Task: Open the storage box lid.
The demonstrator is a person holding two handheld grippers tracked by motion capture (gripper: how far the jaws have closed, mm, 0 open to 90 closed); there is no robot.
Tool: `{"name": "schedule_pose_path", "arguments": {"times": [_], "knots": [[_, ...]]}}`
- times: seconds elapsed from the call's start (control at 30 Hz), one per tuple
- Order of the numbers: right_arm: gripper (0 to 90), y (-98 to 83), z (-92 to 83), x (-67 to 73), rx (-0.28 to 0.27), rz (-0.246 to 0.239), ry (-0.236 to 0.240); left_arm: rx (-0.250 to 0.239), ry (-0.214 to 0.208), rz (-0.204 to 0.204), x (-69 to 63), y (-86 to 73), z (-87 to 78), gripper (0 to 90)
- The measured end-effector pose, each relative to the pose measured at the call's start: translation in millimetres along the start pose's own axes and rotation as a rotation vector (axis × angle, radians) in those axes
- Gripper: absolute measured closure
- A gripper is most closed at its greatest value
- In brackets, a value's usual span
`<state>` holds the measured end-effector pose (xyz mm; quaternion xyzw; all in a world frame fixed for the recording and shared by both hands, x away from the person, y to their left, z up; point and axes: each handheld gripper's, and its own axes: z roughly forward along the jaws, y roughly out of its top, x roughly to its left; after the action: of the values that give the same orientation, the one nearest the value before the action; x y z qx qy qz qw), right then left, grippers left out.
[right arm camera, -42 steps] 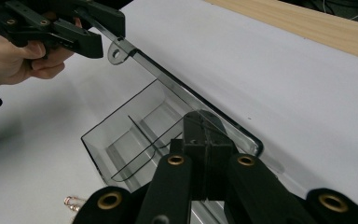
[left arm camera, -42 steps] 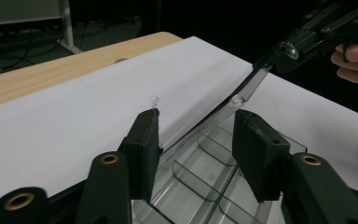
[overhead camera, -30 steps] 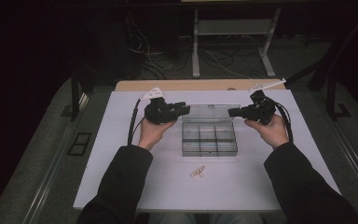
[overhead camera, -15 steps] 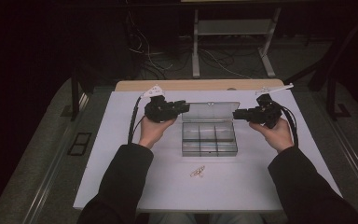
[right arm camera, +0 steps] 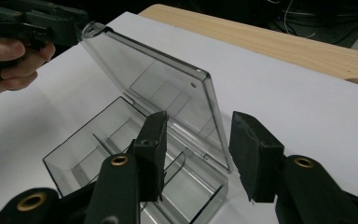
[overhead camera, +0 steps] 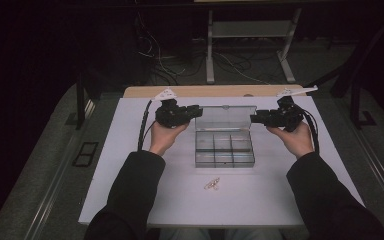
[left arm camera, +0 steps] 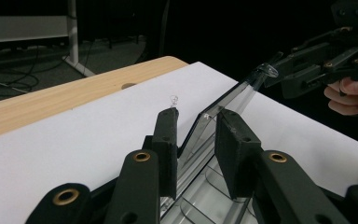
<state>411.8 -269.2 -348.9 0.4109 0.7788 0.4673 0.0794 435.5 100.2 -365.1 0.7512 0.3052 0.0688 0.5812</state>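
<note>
I hold a gripper in each hand over the white tabletop, one at each end of the clear box. The box sits near the middle of the tabletop with its lid raised and standing up along the far edge; the tray below is split into small compartments, and I can't make out anything inside them.

My left gripper is at the lid's left end. In the left gripper view its jaws straddle the lid's edge, which runs between the two pads; they have just been closing a little further. The right-hand pad looks to sit against the plastic, but there is a visible gap on the other side, so I read it as not clamped (the angle makes contact hard to judge).

My right gripper is at the lid's right end. Its jaws have just been opening, and in the right gripper view the lid's corner stands between them with clear space on both sides, so it grips nothing.

From above, the left gripper and the right gripper point toward each other across the lid. A small pale object lies on the tabletop nearer to me, well apart from the box.
</note>
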Motion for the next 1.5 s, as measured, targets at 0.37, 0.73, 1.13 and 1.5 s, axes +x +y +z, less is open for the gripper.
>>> {"name": "schedule_pose_path", "arguments": {"times": [0.37,0.73,1.13,1.5], "knots": [[58.8,14.1,8.9,-8.8,-0.018,0.002,0.024,-0.013,0.005,-0.017,7.6,1.0,4.1,70.7],[70.3,20.6,19.7,-16.3,0.004,-0.037,0.041,-0.024,0.013,-0.016,12.0,2.1,7.5,70.7],[73.2,20.2,23.3,-22.2,-0.018,-0.047,0.037,-0.021,0.036,-0.054,17.8,-3.1,11.0,65.3],[73.5,21.3,25.4,-24.0,-0.019,-0.04,0.032,0.002,0.043,-0.088,26.8,-19.9,15.7,63.2]]}}
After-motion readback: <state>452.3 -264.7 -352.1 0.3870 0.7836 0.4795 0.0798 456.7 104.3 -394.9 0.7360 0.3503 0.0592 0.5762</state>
